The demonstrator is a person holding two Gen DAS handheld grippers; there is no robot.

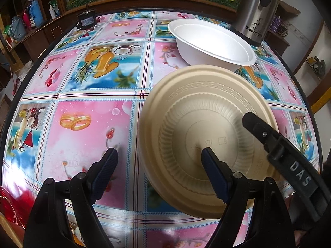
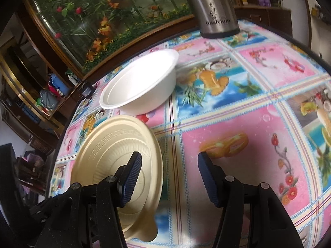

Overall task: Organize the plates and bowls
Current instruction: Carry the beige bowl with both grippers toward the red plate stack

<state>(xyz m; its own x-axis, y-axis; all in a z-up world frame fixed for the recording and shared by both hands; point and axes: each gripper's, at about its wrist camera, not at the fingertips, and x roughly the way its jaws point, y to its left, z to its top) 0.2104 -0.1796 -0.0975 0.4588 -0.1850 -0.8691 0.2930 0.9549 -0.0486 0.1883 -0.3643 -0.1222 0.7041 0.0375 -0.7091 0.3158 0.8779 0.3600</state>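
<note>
A cream plastic plate point(image 1: 206, 124) point(image 2: 107, 150) with a ribbed well lies on the patterned tablecloth, nearer to me than an upright white foam bowl point(image 1: 213, 43) point(image 2: 140, 82). My left gripper point(image 1: 160, 163) is open and wide; its right finger point(image 1: 213, 173) hovers over the plate's well and its left finger stands over bare cloth. My right gripper point(image 2: 169, 173) is open too, straddling the plate's right rim: its left finger point(image 2: 132, 173) is over the well, the other outside. Neither pad presses on the plate. One right-gripper finger point(image 1: 258, 128) also shows in the left wrist view.
A steel kettle point(image 1: 256, 10) point(image 2: 215, 10) stands behind the bowl at the far table edge. A small black object point(image 1: 86, 19) sits at the far left edge. The round table point(image 1: 82, 124) point(image 2: 248, 124) has a dark rim; a flower-painted glass panel and cluttered shelves lie beyond.
</note>
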